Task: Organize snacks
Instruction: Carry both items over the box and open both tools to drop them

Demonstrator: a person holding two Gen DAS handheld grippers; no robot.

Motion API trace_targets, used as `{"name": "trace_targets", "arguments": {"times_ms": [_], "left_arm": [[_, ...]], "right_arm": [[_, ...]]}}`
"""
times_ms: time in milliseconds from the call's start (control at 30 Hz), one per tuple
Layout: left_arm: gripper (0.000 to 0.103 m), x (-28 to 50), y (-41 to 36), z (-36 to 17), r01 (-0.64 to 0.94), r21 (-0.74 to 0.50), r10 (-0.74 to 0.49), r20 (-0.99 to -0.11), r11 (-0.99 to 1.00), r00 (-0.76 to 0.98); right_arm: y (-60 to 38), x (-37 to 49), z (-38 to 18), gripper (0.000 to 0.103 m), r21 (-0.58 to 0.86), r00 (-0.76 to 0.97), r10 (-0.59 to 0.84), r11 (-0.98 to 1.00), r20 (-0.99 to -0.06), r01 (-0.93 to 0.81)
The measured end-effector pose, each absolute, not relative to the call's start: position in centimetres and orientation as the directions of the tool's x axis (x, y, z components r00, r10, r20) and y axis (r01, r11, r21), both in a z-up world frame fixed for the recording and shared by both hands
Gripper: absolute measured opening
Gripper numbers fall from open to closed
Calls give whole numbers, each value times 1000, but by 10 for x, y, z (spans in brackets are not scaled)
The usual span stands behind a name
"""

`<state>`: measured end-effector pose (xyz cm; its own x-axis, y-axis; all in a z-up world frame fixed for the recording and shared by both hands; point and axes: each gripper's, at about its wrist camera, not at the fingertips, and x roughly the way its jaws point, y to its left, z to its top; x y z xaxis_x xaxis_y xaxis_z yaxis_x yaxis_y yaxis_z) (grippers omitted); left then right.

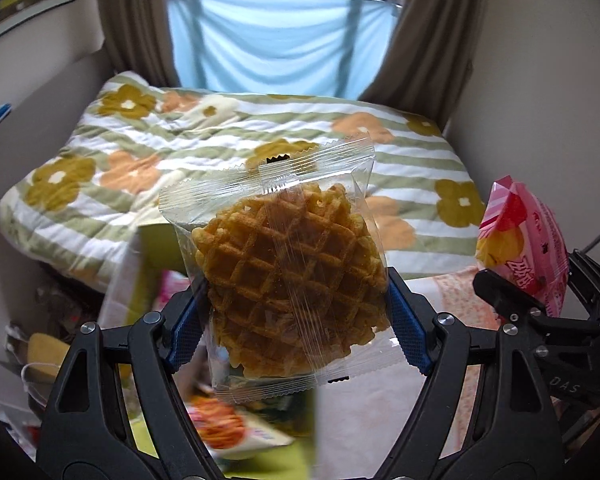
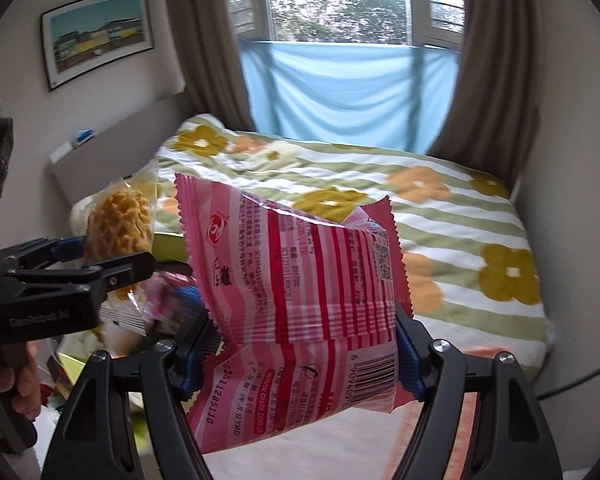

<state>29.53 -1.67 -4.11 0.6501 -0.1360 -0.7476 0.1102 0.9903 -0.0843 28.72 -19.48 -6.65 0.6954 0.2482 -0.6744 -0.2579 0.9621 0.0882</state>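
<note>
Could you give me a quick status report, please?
Left gripper shut on waffle packet. Right gripper shut on pink snack bag. Both held above bed; nothing in the way.

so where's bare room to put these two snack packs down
The flowered quilt on the bed is bare from the curtains down to its near edge. The floor at lower left is cluttered, and more snack packets crowd the green surface below the waffle pack.

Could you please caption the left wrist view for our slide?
Left hand-held gripper lifts a clear-wrapped waffle above a floral bed.
</note>
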Motion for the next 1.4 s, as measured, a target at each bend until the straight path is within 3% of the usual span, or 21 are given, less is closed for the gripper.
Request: {"name": "trace_targets", "arguments": {"times_ms": [200,533,600,633,667,700,1100,1200,1267,1300,1333,1400], "left_arm": [[78,317,66,-59,93,-58,-103,-792,994,602],[78,358,112,-114,259,-36,-159,-868,965,471],[81,363,115,-119,277,-55,-181,-872,959,456],[87,363,117,-121,276,-51,-178,-870,960,461],[100,361,119,-121,275,-47,-176,-867,960,465],[103,359,121,-122,275,-48,-178,-864,960,471],[103,302,146,-118,239,-12,-135,-850,971,510],[103,296,149,-117,227,-27,-142,-851,974,506],[103,292,152,-118,220,-19,-131,-852,975,507],[103,290,154,-118,210,-4,-112,-853,978,510],[103,289,157,-119,201,8,-98,-853,980,513],[103,285,162,-119,191,17,-85,-853,981,514]], "right_arm": [[-121,296,-76,70,124,669,280,954,-688,-272],[-61,295,-113,70,153,611,232,972,-757,-179],[-57,292,-116,70,142,599,216,975,-771,-169],[-56,291,-117,70,141,594,212,976,-776,-164],[-56,291,-117,70,140,592,209,977,-779,-161],[-56,291,-117,70,140,591,208,977,-780,-160],[-49,282,-122,72,133,561,214,974,-799,-182],[-44,284,-121,76,122,570,208,975,-795,-186],[-43,287,-120,84,128,584,215,974,-783,-187],[-41,289,-121,97,120,596,209,975,-776,-186],[-40,289,-122,103,104,600,195,978,-775,-183],[-38,288,-121,103,59,613,154,983,-775,-171]]}}
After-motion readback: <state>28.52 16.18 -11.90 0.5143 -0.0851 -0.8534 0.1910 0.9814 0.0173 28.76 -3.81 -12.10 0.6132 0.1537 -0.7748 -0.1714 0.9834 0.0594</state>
